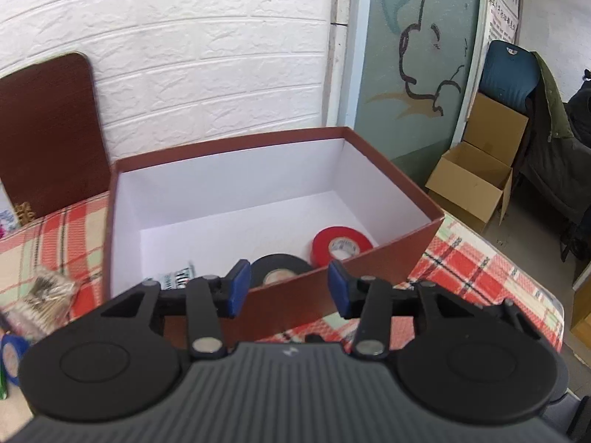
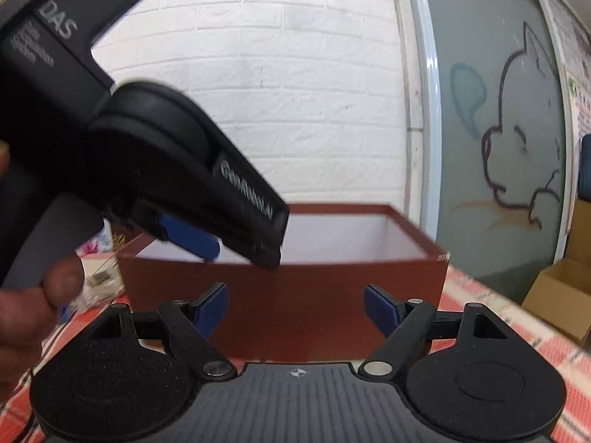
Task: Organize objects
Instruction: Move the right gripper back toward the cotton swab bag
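A brown box (image 1: 388,258) with a white inside stands on the plaid tablecloth. In it lie a red tape roll (image 1: 341,245), a black tape roll (image 1: 280,271) and a small printed packet (image 1: 177,277). My left gripper (image 1: 288,288) is open and empty, above the box's near wall. In the right wrist view the box (image 2: 280,306) is straight ahead, and my right gripper (image 2: 295,310) is open and empty in front of its near wall. The left gripper (image 2: 221,247) shows there too, hovering over the box's near edge.
A clear packet (image 1: 44,299) and a blue tape roll (image 1: 11,356) lie on the cloth (image 1: 480,269) left of the box. A brown board (image 1: 48,133) leans on the white brick wall. Cardboard boxes (image 1: 476,170) and a chair stand on the floor at right.
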`<state>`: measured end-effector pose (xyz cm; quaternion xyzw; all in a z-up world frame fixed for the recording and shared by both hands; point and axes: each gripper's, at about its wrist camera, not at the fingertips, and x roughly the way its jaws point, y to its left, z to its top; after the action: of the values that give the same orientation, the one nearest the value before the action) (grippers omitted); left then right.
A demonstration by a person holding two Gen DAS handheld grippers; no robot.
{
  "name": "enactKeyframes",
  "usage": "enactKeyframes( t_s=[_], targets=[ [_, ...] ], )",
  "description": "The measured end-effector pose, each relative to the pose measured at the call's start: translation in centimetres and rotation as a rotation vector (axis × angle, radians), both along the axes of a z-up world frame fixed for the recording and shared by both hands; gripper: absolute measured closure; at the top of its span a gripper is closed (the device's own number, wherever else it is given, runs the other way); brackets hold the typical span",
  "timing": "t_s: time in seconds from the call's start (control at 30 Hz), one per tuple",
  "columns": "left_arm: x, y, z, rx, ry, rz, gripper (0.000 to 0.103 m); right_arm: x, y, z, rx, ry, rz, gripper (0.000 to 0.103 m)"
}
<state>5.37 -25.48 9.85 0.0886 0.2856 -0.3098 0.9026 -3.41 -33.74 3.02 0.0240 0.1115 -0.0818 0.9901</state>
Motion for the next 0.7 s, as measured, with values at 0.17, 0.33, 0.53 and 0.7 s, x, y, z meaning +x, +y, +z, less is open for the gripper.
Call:
enactKeyframes(
  t_s=[0.17,0.33,0.53,0.7],
  targets=[
    [-1.5,2.3,-0.3,0.030,0.011,0.031,0.050,-0.6,0.7,-0.2,0.066,0.068,0.025,0.024],
    [-2.0,5.1,-1.5,0.053,0.041,0.092,0.050,-0.4,1.0,0.0,0.101,0.111,0.037,0.024],
    [-2.1,8.6,-2.8,0.077,0.064,0.164,0.049,-0.8,3.2,0.3,0.101,0.135,0.066,0.024],
    [-2.6,10.8,-3.2,0.084,0.046,0.206,0.045,-1.0,5.0,0.7,0.083,0.149,0.091,0.024]
  ],
)
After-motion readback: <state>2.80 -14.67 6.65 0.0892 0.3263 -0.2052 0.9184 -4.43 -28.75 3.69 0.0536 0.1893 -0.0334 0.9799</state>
